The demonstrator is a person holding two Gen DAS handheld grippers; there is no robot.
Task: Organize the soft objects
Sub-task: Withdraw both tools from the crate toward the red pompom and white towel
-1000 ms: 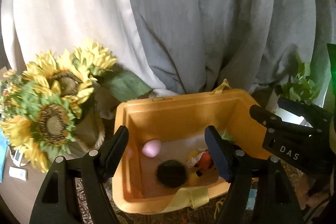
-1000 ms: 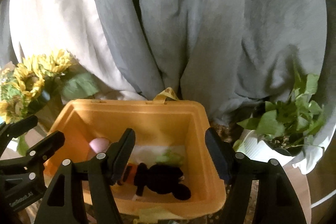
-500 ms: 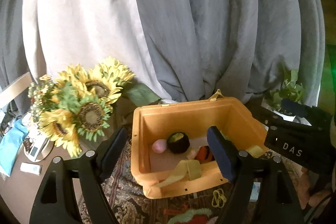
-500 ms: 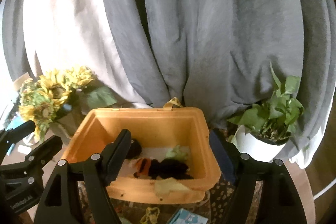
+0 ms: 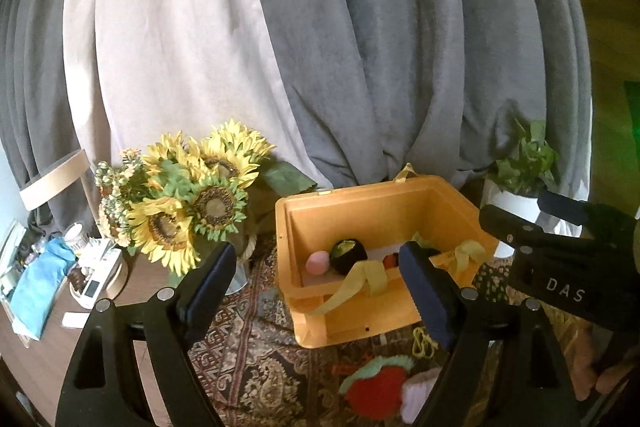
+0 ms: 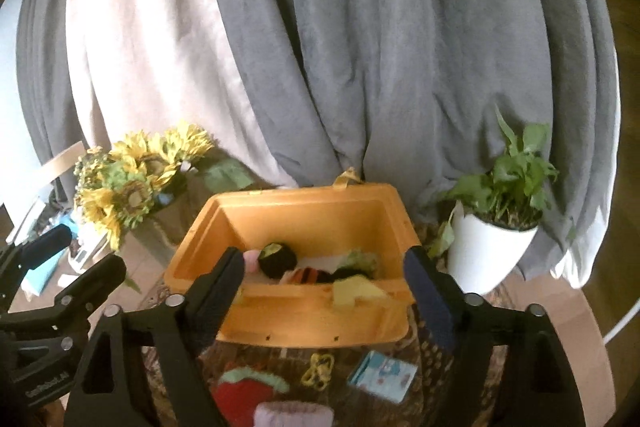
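1. Soft toys sit in and in front of an orange bin [image 5: 384, 223] that stands on a patterned rug [image 5: 256, 367], toward the rug's far edge against the grey curtains [image 5: 400, 47].
2. Inside the bin lie a pink ball [image 5: 318, 262], a dark round plush with a green top [image 5: 347, 254] just beside it, and an orange-and-black striped toy [image 6: 306, 274] further to the right.
3. A yellow strap [image 5: 360, 279] hangs over the bin's near wall.
4. On the rug's near part, in front of the bin, lie a red knitted toy with a mint-green edge [image 5: 376, 389], a pale pink knit piece [image 6: 294, 413] touching it, a small yellow chain-like item [image 6: 318, 369] and a light-blue packet [image 6: 382, 375].
5. The left gripper [image 5: 316, 287] hovers short of the bin, its jaws wide and opening, with nothing between them.
6. The right gripper [image 6: 324, 283] hovers beside it, jaws likewise wide and opening, gripping nothing.
7. Sunflowers [image 5: 192, 203] stand off the rug's left edge; a potted green plant in a white pot [image 6: 496, 227] stands at the right.
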